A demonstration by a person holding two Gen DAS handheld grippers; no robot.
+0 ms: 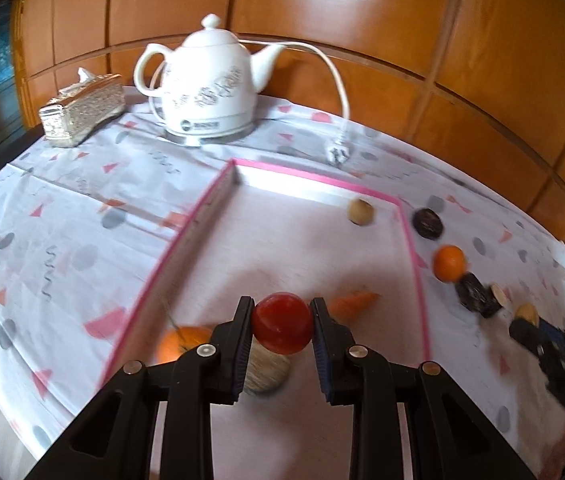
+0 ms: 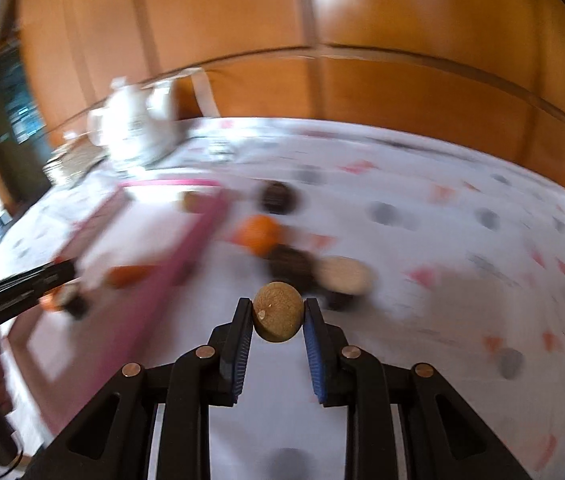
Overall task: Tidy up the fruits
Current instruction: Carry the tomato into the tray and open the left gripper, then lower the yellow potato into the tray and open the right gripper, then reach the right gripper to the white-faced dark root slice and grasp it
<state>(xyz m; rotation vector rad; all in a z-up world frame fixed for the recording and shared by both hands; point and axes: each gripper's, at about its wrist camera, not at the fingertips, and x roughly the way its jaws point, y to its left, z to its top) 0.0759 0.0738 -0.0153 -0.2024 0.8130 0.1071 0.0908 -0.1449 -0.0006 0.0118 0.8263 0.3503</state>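
My left gripper [image 1: 282, 320] is shut on a red round fruit [image 1: 281, 322], held above the near part of the pink-rimmed tray [image 1: 314, 178]. In the tray lie a tan fruit [image 1: 360, 211], an orange carrot-like piece [image 1: 352, 304], an orange [image 1: 180, 342] and a beige round thing [image 1: 266, 372] under the red fruit. My right gripper [image 2: 278, 314] is shut on a small brown round fruit [image 2: 278, 312], lifted over the cloth right of the tray [image 2: 198, 232]. On the cloth beyond it lie an orange [image 2: 258, 232], two dark fruits [image 2: 278, 198] [image 2: 290, 266] and a tan round piece [image 2: 344, 274].
A white kettle [image 1: 206, 92] with its cord and plug [image 1: 336, 154] stands behind the tray, and a tissue box [image 1: 82, 110] sits at the back left. A wooden panelled wall closes the far side. The patterned tablecloth [image 2: 442, 240] stretches to the right. The right wrist view is motion-blurred.
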